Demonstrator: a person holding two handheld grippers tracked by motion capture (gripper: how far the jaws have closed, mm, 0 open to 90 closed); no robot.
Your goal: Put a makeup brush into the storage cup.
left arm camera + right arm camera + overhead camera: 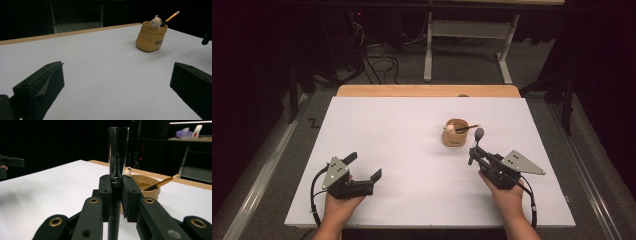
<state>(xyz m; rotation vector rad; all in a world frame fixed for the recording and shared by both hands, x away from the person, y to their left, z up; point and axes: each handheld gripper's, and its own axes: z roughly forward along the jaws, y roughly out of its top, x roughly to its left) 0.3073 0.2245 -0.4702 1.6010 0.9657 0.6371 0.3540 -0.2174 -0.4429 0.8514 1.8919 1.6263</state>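
Tongs first: we see the left gripper [364,166] in the lower left of the high view, its jaws spread wide with nothing between them, resting low over the white table [402,145]. In the left gripper view those two black jaws stand far apart at the bottom corners, bare table between them.

We find the right gripper [472,152] at lower right of centre in the high view, clenched on a dark makeup brush [476,142] whose rounded head points toward the top of the frame. In the right gripper view the jaws press on both sides of the brush's black handle [114,217], and its shiny metal ferrule [118,155] rises upright above them.

Just beyond the brush stands a tan sack-shaped pot [455,133], right of centre in the high view. It carries a small white figure [155,22] at its rim and a slim orange-handled brush [170,18] leaning out. We cannot tell whether the held brush touches the pot.
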